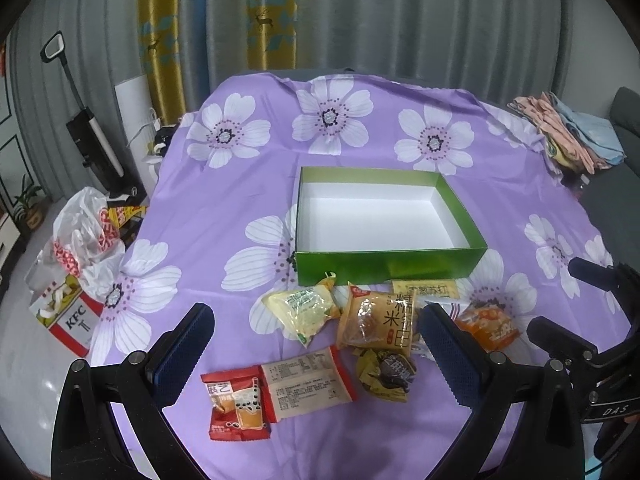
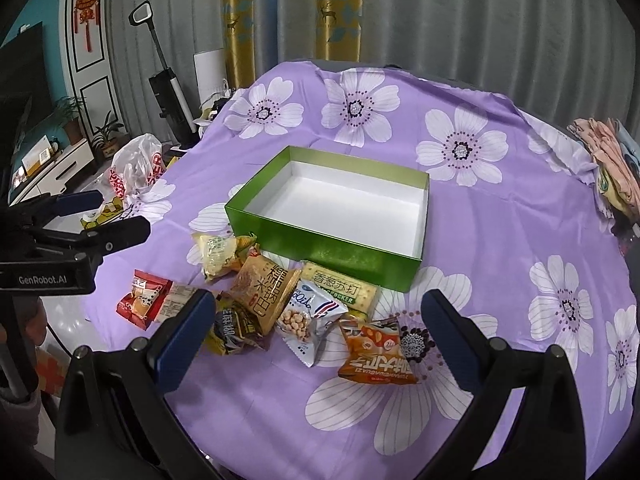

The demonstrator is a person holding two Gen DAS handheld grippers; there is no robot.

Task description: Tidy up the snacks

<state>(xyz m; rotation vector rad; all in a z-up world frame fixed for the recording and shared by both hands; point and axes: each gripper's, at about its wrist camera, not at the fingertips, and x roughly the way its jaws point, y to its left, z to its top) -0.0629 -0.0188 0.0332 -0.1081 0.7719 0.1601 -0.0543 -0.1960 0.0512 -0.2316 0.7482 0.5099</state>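
Both tongs hang spread wide and empty over the near edge of a desk draped in a purple flowered cloth [image 1: 224,208], the left tongs [image 1: 316,344] above the left half of a heap of snack packets, the right tongs [image 2: 316,332] above its right half; neither touches a packet, so the sorting looks to be at its very start, with every snack not yet boxed; nearest on the left lie a red milk-tea packet [image 1: 236,406] and, touching it, a pale packet turned label-up [image 1: 308,384], with a crumpled dark-and-yellow wrapper [image 1: 386,372] just to their right; nearest on the right sits an orange packet [image 2: 376,354], beside it a silver-blue bag of peanuts [image 2: 310,320]; farther in come a brown rice-crust packet [image 2: 264,288], a yellow bag [image 2: 218,254] and a flat packet of soda crackers [image 2: 340,290], the last lying against the near wall of the box; the next move, by this reading, calls for one pair of tongs to drop onto a loose outlying packet, likely the orange one for the right, and close on its crinkled edge, since the overlapped packets would drag neighbours; beyond the heap stands the green box [image 1: 390,270], lidless, its white inside holding nothing; far right, folded clothes [image 1: 572,132] rest at the desk's edge.
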